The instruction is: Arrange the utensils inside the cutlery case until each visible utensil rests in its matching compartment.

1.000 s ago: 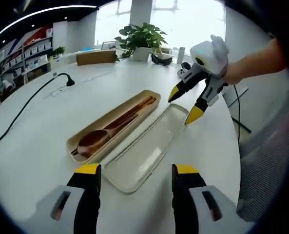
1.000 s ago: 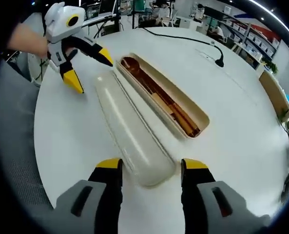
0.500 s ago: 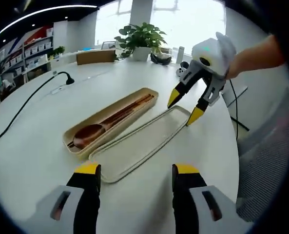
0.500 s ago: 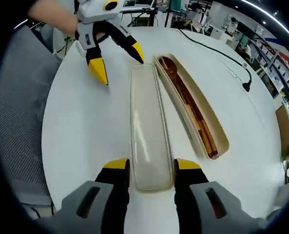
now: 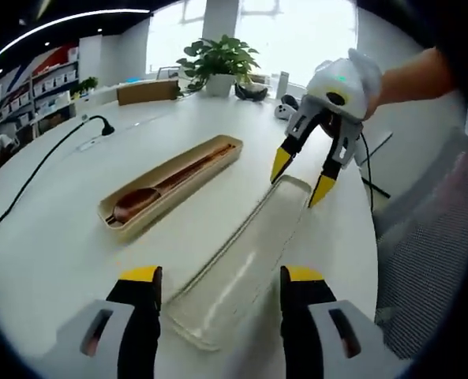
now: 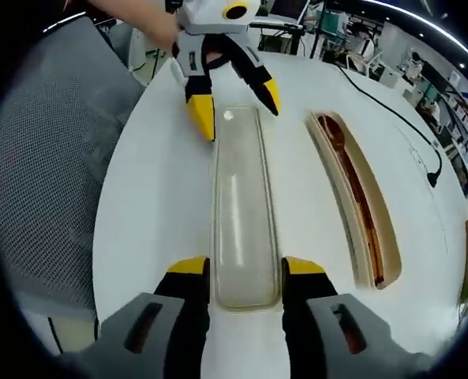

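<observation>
A beige cutlery case (image 5: pixel 170 183) (image 6: pixel 358 207) lies open on the white table (image 5: pixel 52 245), holding a wooden spoon (image 5: pixel 135 204) (image 6: pixel 333 133) and brown chopsticks (image 5: pixel 194 167). Its translucent lid (image 5: pixel 245 264) (image 6: pixel 243 207) lies apart from it. My right gripper (image 6: pixel 245 268) (image 5: pixel 301 178) is shut across one end of the lid, a fingertip on each long side. My left gripper (image 5: pixel 222 276) (image 6: pixel 235 109) stands open, with the lid's other end lying between its jaws.
A black cable (image 5: pixel 40 175) (image 6: pixel 391 103) with a plug runs across the far side of the table. A potted plant (image 5: pixel 218 57) stands at the back. A grey mesh chair (image 5: pixel 431 253) (image 6: pixel 52 166) is just past the table edge beside the lid.
The right gripper closed on the lid and pulled it sideways, away from the case; a gap now shows between them. The left gripper stayed open at the other end.
</observation>
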